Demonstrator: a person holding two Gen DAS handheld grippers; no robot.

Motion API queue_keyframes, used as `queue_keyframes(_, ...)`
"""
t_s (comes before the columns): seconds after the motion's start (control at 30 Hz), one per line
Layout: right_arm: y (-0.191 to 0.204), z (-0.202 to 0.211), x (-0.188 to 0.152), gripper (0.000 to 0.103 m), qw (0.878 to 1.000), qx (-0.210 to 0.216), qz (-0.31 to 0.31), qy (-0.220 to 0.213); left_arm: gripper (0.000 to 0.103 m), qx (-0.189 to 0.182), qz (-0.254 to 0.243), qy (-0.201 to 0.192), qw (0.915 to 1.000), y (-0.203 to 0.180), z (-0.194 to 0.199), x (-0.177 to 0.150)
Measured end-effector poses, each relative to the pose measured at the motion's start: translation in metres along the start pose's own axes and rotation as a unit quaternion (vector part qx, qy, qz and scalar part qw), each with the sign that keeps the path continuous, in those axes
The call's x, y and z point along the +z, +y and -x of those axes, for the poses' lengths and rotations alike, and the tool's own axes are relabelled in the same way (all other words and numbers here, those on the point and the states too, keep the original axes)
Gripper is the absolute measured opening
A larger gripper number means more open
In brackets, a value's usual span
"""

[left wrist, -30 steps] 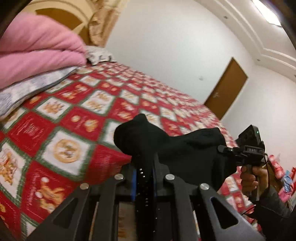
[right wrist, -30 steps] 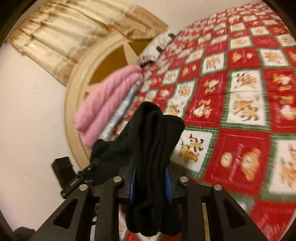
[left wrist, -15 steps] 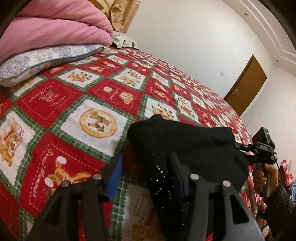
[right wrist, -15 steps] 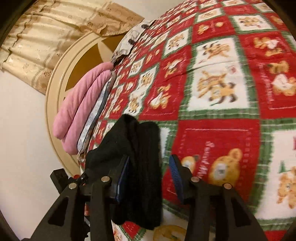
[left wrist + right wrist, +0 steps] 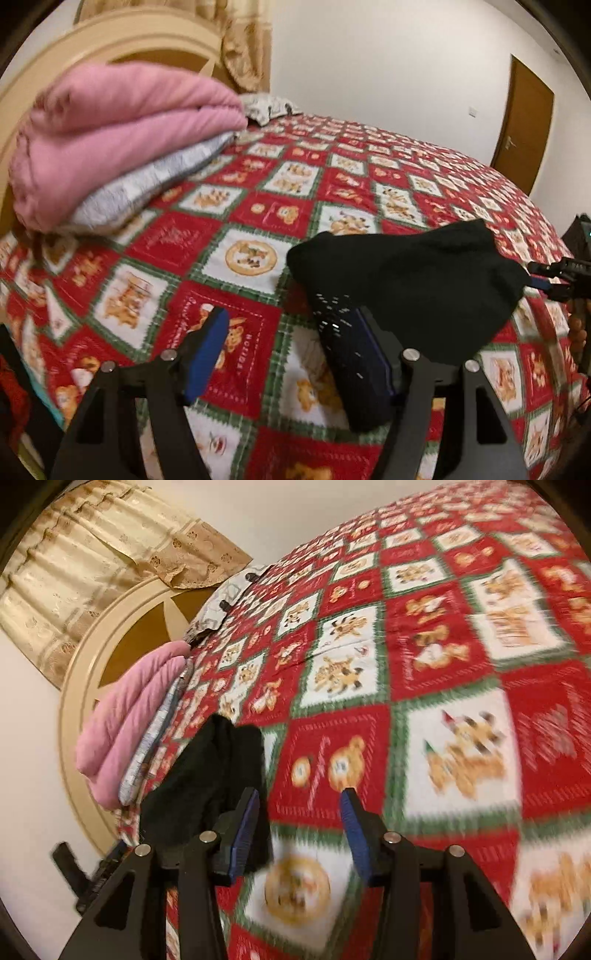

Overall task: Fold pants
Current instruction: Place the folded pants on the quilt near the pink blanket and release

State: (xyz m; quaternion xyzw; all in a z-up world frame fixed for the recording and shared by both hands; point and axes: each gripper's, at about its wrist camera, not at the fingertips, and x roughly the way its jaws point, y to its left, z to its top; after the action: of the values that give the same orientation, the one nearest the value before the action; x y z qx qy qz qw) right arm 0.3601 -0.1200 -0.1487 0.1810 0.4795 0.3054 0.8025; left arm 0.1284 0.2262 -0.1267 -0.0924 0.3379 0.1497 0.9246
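The black pants (image 5: pixel 406 273) lie bunched in a folded heap on the red patterned bedspread (image 5: pixel 258 214). My left gripper (image 5: pixel 291 339) is open; its right finger (image 5: pixel 354 365) lies against the near edge of the pants, its left finger is over bare bedspread. In the right wrist view the pants (image 5: pixel 210 771) lie left of my right gripper (image 5: pixel 299 812), which is open with the left finger (image 5: pixel 243 827) touching the cloth. The right gripper also shows at the left wrist view's right edge (image 5: pixel 565 273).
A folded pink blanket (image 5: pixel 110 136) sits on a grey pillow (image 5: pixel 155 184) by the cream headboard (image 5: pixel 122 627). A second patterned pillow (image 5: pixel 269 109) lies further back. A brown door (image 5: pixel 524 122) is in the far wall. Curtains (image 5: pixel 92 554) hang behind the headboard.
Both grippers, shut on the pants a second ago, have opened and let them drop onto the bedspread. Both have since drawn back slightly from the heap.
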Motion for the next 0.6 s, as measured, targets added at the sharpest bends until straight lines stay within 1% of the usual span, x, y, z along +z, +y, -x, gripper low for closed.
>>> queue_keyframes(0.1,0.019,0.024,-0.028,0.051,0.998,-0.043,0.039,-0.013,0.072,-0.005,-0.004,-0.010,0.9999,-0.008,0.020,-0.002)
queue_keyframes(0.23,0.051,0.054,-0.068,0.051,0.993,-0.062,0.094,-0.030,0.072,-0.016,-0.023,-0.024,0.9993,-0.025,0.045,-0.007)
queue_keyframes(0.3,0.072,0.071,-0.087,0.051,0.988,-0.081,0.124,-0.044,0.072,-0.027,-0.033,-0.030,0.9986,-0.033,0.060,-0.009)
queue_keyframes(0.33,0.080,0.078,-0.094,0.051,0.986,-0.084,0.135,-0.051,0.072,-0.034,-0.036,-0.034,0.9982,-0.037,0.067,-0.010)
queue_keyframes(0.37,0.091,0.088,-0.104,0.051,0.984,-0.081,0.146,-0.060,0.073,-0.041,-0.038,-0.038,0.9977,-0.040,0.074,-0.011)
queue_keyframes(0.4,0.098,0.093,-0.112,0.051,0.983,-0.077,0.151,-0.063,0.077,-0.045,-0.038,-0.042,0.9974,-0.042,0.079,-0.011)
queue_keyframes(0.47,0.113,0.102,-0.122,0.051,0.982,-0.075,0.158,-0.069,0.079,-0.052,-0.034,-0.053,0.9967,-0.044,0.091,-0.012)
queue_keyframes(0.57,0.140,0.113,-0.137,0.051,0.974,-0.088,0.191,-0.081,0.079,-0.068,-0.026,-0.064,0.9952,-0.045,0.104,-0.012)
queue_keyframes(0.6,0.150,0.118,-0.143,0.051,0.970,-0.096,0.206,-0.089,0.079,-0.072,-0.022,-0.067,0.9949,-0.045,0.106,-0.013)
